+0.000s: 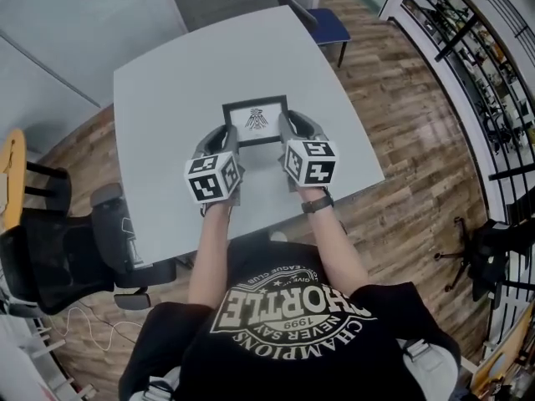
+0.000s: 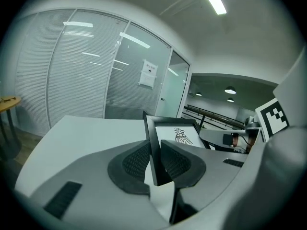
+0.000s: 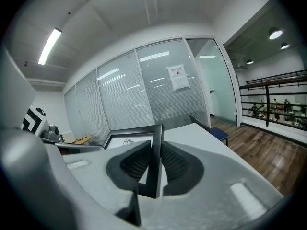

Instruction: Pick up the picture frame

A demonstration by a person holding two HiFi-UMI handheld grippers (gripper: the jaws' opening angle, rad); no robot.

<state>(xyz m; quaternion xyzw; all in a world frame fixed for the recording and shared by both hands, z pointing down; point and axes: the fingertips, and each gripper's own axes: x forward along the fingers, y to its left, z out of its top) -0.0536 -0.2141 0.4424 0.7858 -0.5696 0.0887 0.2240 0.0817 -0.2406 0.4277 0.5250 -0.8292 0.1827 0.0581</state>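
A black picture frame [image 1: 256,120] with a white print of a dark emblem hangs above the grey table [image 1: 167,98], held at its two near corners. My left gripper [image 1: 226,144] is shut on the frame's left edge; in the left gripper view the frame [image 2: 154,147] stands pinched between the ribbed pads [image 2: 135,161]. My right gripper [image 1: 287,139] is shut on the right edge, and in the right gripper view that frame [image 3: 156,157] edge sits upright between the pads [image 3: 175,163]. The frame's lower corners are hidden by the fingers.
A blue chair [image 1: 322,19] stands at the table's far corner. A black office chair [image 1: 67,253] is at the left near the person, and a wooden round table [image 1: 10,174] lies beyond it. Glass partitions [image 2: 96,80] and a railing [image 3: 273,99] bound the room.
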